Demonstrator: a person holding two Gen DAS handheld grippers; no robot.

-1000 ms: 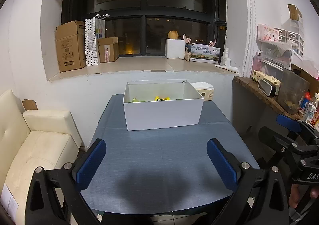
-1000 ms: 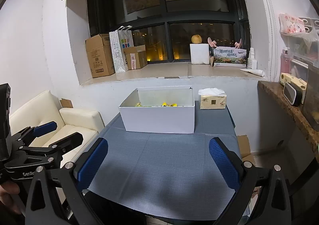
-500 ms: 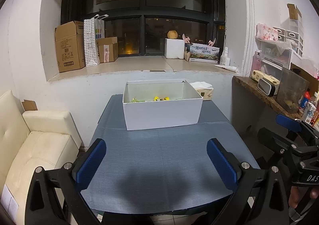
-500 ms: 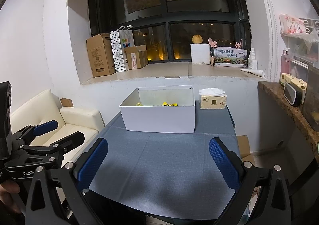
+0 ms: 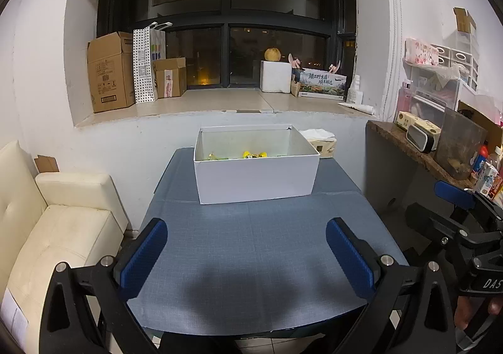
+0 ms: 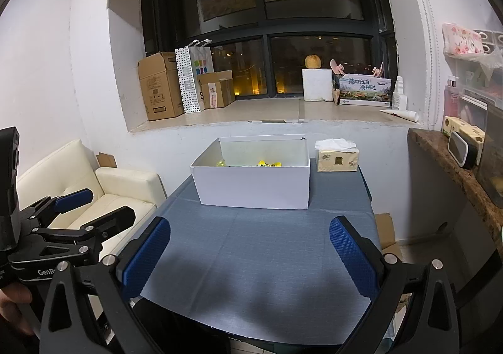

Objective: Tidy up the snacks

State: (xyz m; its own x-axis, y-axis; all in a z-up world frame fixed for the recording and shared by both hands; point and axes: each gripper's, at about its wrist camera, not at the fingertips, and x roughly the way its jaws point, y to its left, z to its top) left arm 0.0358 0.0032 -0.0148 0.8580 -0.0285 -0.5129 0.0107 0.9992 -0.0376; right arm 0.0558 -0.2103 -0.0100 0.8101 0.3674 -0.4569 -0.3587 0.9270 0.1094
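White cardboard box (image 5: 254, 176), open-topped, standing at the far end of a table (image 5: 251, 247) covered in blue-grey cloth; contents: a few yellow and green snacks (image 5: 254, 155), only their tops showing above the near wall, kind and number not readable. Tissue pack (image 6: 337, 159) just beside the box on its right. Left gripper (image 5: 245, 252): jaws wide, nothing between the blue pads, held low over the near edge of the table and well apart from the box. Right gripper (image 6: 250, 252): likewise wide and empty, alongside. No loose snacks visible on the cloth, so the step in hand is judged to be a reach into the box, or the task may be nearly complete. Handling advice: go over the near wall from above rather than nudging it, since the light box would likely slide; one gripper could steady its side while the other pinches a single wrapper by its body.
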